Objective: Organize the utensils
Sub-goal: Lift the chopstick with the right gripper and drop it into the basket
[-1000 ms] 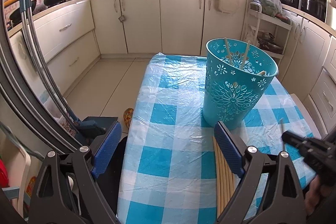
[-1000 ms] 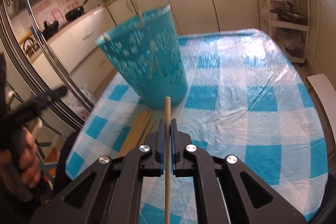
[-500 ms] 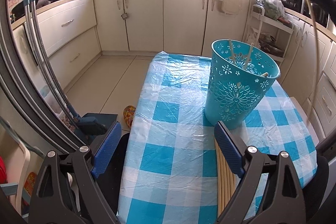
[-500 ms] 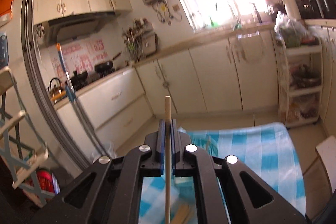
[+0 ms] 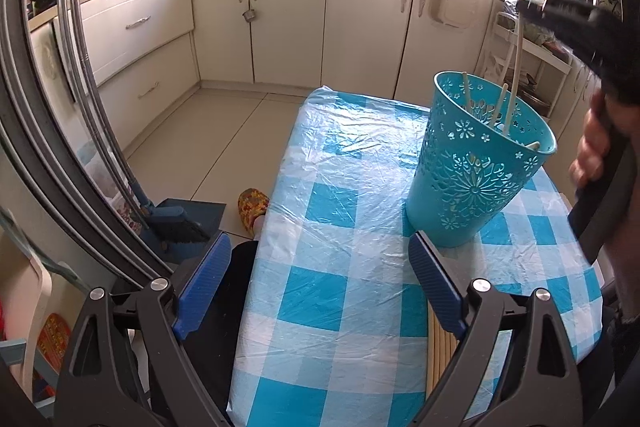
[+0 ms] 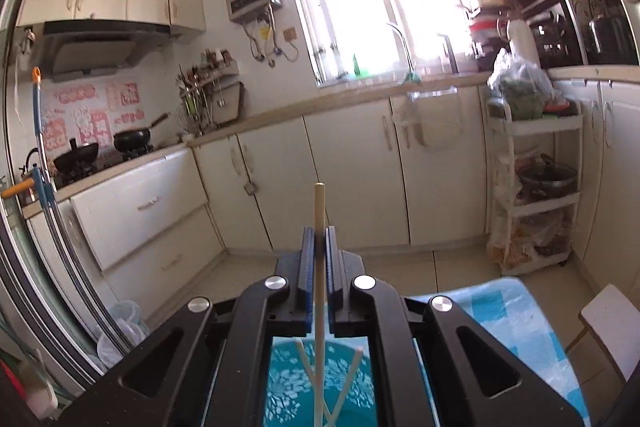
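Right gripper point(image 6: 319, 241), black frame with blue pads, is clenched on a single pale wooden chopstick point(image 6: 319, 211); the stick runs through the pinch, its top end sticking out past the fingertips toward the cream cabinets, its lower part pointing down over the open mouth of the teal perforated plastic basket with flower cut-outs point(image 6: 288, 387). From the left wrist view that same chopstick point(image 5: 514, 79) hangs near vertical from the right gripper point(image 5: 532, 7), lower end already inside the basket point(image 5: 476, 171) beside two or three other chopsticks leaning against its wall. A hand point(image 5: 592, 147) wraps the gripper's black handle at the right edge. The basket stands upright on the blue-and-white checked tablecloth under clear plastic film point(image 5: 340, 211), toward the right side of the table. Left gripper point(image 5: 316, 279) is released, blue pads wide apart with nothing between them, hovering over the near part of the cloth. A row of wooden chopsticks lying flat point(image 5: 440, 367) sits on the cloth just behind the left gripper's right-hand finger, partly hidden by it; count unclear. On the floor left of the table: a patterned slipper point(image 5: 253, 205) and a blue dustpan with broom point(image 5: 180, 223).
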